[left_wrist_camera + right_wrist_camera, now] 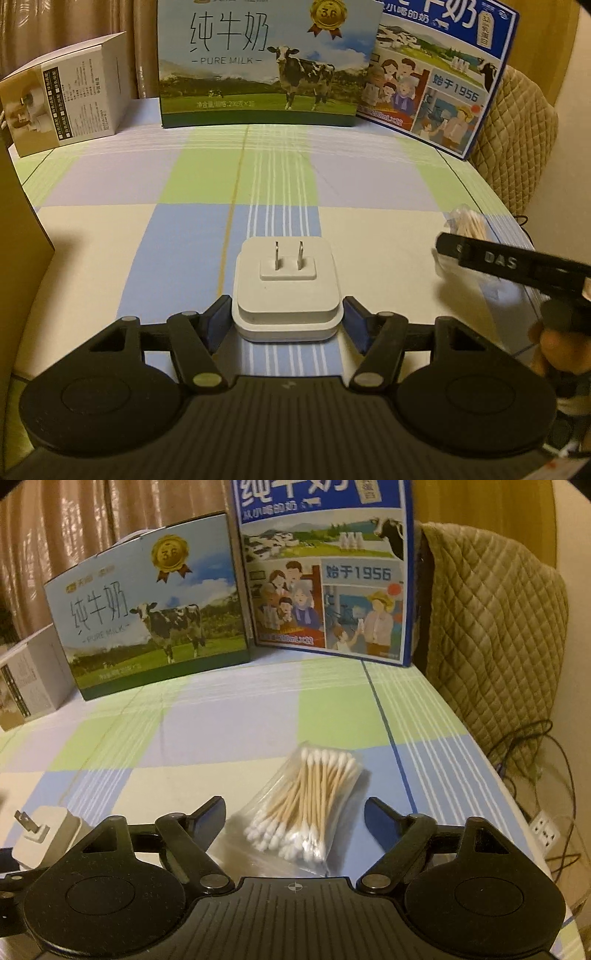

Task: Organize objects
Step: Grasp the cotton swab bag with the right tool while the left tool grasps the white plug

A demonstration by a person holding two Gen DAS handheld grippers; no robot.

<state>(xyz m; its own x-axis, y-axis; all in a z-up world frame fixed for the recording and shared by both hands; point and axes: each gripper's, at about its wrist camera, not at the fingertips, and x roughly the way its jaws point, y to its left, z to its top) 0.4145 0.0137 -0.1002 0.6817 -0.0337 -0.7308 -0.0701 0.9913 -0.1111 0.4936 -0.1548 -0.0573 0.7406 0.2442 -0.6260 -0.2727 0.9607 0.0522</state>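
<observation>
Left tool (286,319): seen low in the left wrist view, its blue pads pressed against both sides of the charger, gripping it.
Charger (286,288): a white square plug adapter, centre of the left wrist view, lying on the surface with its two metal prongs pointing up. It also showed at the lower left edge of the right wrist view (40,836).
Right tool (295,818): low in the right wrist view, jaws part open on either side of the swab bag. The pads stood clear of the swabs; whether they touched the clear plastic I could not tell. Its black finger, lettered "DAS", also reached in from the right edge of the left wrist view.
Swab bag (303,814): a clear plastic bag of wooden-stemmed cotton swabs, lying flat on the surface at the centre of the right wrist view, between the right tool's fingers.
Surface (110,240): a round table under a cloth checked in green, blue, lilac and cream.
Cow carton (266,62): a milk box printed "PURE MILK", upright at the top centre of the left wrist view.
Blue carton (325,572): a second milk box, upright at the top centre of the right wrist view, just right of the cow carton.
White box (66,99): upper left of the left wrist view.
Quilted cover (491,627): draped at the right edge of the right wrist view.
</observation>
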